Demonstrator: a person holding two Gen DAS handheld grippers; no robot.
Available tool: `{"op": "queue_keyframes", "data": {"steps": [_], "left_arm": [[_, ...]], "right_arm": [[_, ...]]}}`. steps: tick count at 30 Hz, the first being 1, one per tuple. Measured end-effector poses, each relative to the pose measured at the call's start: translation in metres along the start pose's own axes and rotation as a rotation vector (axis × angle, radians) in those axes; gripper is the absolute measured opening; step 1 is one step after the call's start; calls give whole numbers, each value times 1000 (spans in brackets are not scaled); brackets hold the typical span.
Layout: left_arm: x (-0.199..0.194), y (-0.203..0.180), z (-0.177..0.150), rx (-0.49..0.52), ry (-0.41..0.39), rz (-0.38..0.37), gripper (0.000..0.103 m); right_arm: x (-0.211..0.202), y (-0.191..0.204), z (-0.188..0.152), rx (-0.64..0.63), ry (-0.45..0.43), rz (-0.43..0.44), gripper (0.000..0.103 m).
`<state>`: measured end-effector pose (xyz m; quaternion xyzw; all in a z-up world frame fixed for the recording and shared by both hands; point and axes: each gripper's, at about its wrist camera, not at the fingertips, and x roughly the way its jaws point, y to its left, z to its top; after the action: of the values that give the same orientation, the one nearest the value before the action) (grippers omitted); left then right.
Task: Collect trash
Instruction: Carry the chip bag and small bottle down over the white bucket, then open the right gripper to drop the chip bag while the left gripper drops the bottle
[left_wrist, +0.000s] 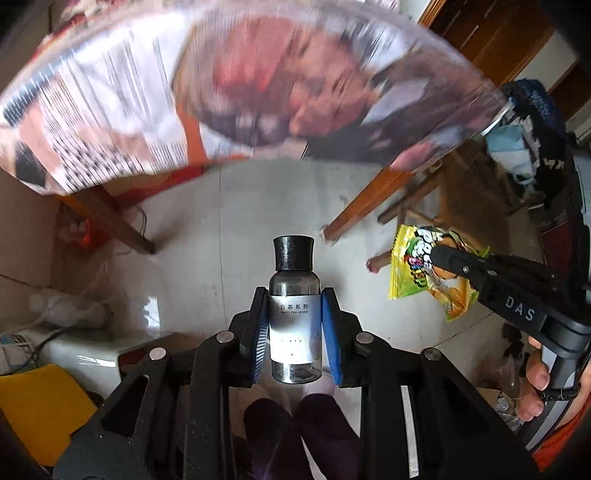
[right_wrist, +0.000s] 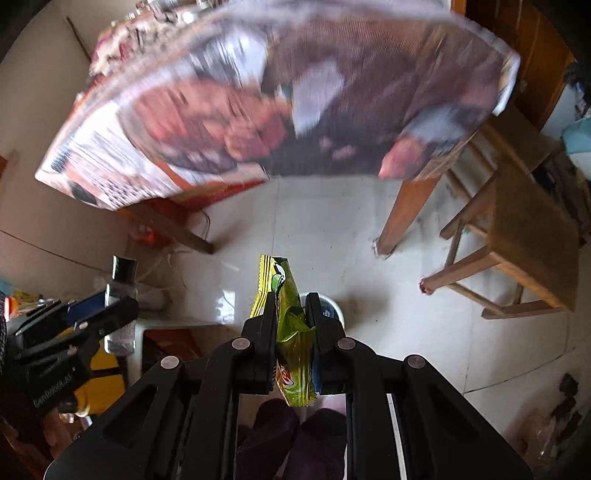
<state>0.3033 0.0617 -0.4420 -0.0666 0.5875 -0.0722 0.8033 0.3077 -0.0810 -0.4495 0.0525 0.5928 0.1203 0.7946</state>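
Observation:
My left gripper is shut on a small clear bottle with a black cap and a white label, held upright above the tiled floor. My right gripper is shut on a yellow-green snack bag, held edge-on between the fingers. In the left wrist view the right gripper shows at the right with the bag hanging from it. In the right wrist view the left gripper shows at the left with the bottle.
A table with a printed cover fills the top; its wooden legs stand on the pale tiled floor. A wooden stool stands at the right. A white bin rim shows below the bag. A yellow object lies lower left.

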Motion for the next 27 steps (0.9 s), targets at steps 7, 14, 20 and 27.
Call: {"op": "queue_keyframes", "data": {"steps": [7,14,20,27], "left_arm": [[91,24,-23,-37,78,14,27],[157,41,-48,-97,163,-13,27],[183,40,-59,-108,216,-16,27],[193,34,-53,-94,239,-37,27]], "right_arm": [[100,-8,-11,-8,98,21,13],[175,-9,-23,-36,184,16,16],[200,-21,-29,17,257,74,29],[190,-29,-32,34,247,34,29]]}}
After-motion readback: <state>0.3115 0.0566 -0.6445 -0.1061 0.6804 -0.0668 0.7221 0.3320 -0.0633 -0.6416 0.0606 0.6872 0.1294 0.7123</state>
